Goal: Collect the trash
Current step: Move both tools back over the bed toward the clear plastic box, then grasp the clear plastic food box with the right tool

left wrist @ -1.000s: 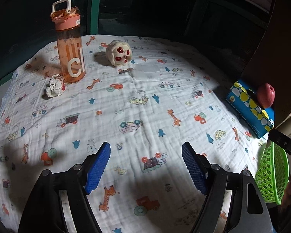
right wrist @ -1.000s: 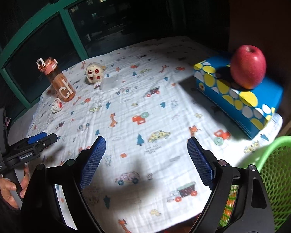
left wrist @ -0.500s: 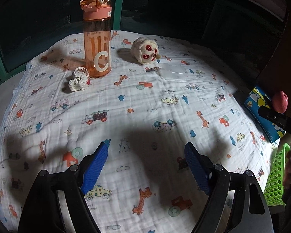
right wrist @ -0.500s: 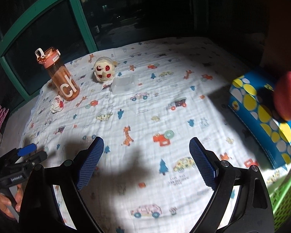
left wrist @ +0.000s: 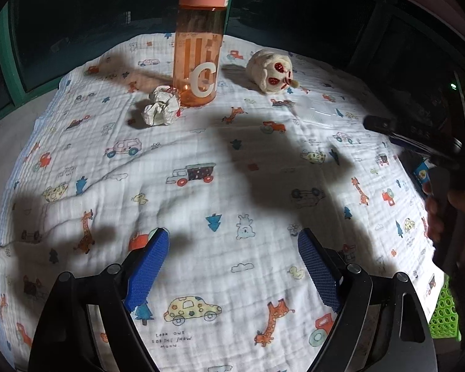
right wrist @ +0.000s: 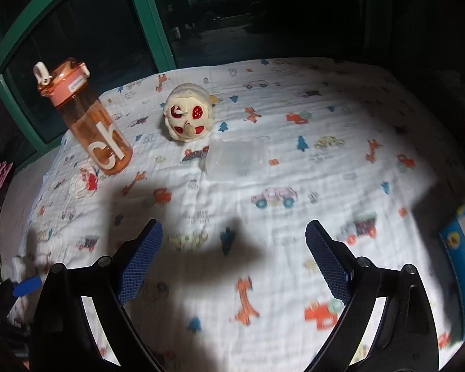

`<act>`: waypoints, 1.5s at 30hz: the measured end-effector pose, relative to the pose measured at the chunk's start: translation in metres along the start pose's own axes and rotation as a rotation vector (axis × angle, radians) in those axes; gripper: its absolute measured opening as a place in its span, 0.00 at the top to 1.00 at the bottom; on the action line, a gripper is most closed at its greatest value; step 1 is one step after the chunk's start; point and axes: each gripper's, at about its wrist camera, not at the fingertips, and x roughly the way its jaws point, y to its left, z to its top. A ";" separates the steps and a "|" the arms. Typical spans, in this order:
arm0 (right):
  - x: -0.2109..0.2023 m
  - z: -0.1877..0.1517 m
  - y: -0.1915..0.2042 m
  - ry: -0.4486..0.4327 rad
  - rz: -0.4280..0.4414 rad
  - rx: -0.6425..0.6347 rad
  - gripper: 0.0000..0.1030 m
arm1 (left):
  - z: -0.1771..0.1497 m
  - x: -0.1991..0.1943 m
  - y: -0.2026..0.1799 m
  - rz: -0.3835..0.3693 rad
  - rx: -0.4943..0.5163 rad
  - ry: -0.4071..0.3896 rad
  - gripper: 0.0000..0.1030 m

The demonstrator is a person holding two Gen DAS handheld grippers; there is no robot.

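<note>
Both wrist views: left gripper point(left wrist: 232, 260) and right gripper point(right wrist: 234, 257) fingers opening, empty.

The orange water bottle point(left wrist: 199, 49) carries a large white "C" in the left wrist view and "ch" in the right wrist view. The patterned cloth point(left wrist: 220, 161) has small handwritten print under a cartoon car: "LOOK OUT FOR THE SNOW MOON".
</note>
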 end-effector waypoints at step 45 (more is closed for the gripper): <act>0.065 0.005 -0.010 0.088 0.013 0.029 0.28 | -0.011 0.030 0.015 0.016 -0.032 0.074 0.20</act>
